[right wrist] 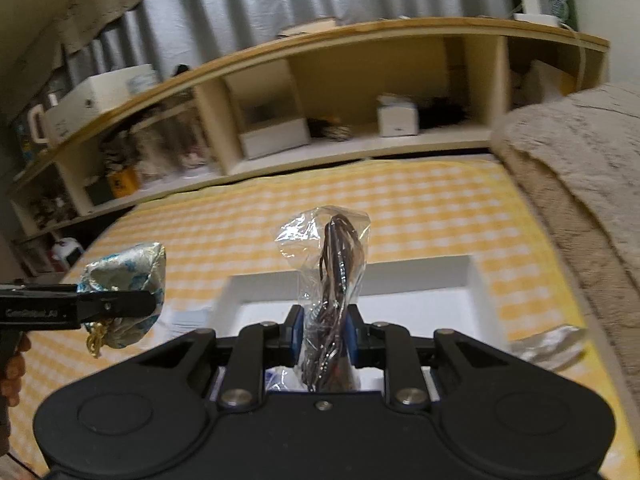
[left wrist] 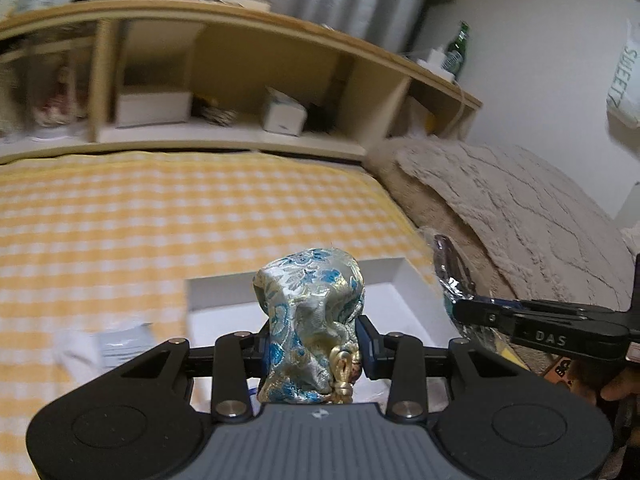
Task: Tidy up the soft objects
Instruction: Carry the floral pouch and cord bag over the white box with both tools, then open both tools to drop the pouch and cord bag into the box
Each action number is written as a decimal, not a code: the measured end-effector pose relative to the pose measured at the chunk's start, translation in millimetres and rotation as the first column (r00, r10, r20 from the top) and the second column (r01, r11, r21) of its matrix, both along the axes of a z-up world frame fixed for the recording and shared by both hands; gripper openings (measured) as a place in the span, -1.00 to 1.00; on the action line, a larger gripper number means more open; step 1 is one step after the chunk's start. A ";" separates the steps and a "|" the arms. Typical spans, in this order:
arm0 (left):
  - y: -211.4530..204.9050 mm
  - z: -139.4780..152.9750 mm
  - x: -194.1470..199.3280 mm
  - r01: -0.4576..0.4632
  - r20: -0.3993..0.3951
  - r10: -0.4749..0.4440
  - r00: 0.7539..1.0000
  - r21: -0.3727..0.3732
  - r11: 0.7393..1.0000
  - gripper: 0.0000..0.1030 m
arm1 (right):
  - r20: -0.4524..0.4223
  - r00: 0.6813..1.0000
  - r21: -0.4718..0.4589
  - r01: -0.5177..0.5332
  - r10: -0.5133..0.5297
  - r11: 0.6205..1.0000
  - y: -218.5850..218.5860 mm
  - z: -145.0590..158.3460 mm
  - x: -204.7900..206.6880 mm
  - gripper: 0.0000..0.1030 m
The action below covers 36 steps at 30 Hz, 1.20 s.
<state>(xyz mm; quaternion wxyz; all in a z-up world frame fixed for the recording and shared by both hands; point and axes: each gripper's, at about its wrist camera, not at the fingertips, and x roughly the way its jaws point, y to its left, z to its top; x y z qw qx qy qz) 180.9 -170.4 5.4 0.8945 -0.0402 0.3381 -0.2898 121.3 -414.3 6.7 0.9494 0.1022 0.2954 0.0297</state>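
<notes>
Bed with yellow-checked sheet (right wrist: pixel 420 208); on it, open white box (right wrist: pixel 460 280), white paper packet (left wrist: pixel 116 344), crinkled silver wrapper (right wrist: pixel 548 346), beige fuzzy blanket (left wrist: pixel 520 216) bunched along right side.

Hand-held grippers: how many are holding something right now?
2. The left hand-held gripper clamps a brocade pouch; the right hand-held gripper clamps a plastic-wrapped cord bundle. Both are above the white box.
</notes>
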 end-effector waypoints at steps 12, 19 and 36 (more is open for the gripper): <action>-105.4 -52.1 47.3 0.120 -0.089 -0.120 0.989 -0.005 0.993 -0.22 | -0.068 0.996 -0.061 0.047 -0.051 0.997 -58.8 -42.1 34.8 -0.56; -144.1 -74.0 78.5 0.126 -0.157 -0.127 0.979 -0.017 0.992 -0.22 | -0.128 0.990 -0.184 0.036 -0.061 0.982 -69.6 -74.2 60.2 -0.55; -185.7 -103.9 90.5 0.144 -0.223 -0.129 0.966 0.051 0.988 0.46 | -0.112 0.992 -0.063 0.051 -0.057 0.997 -97.7 -62.5 33.1 -0.27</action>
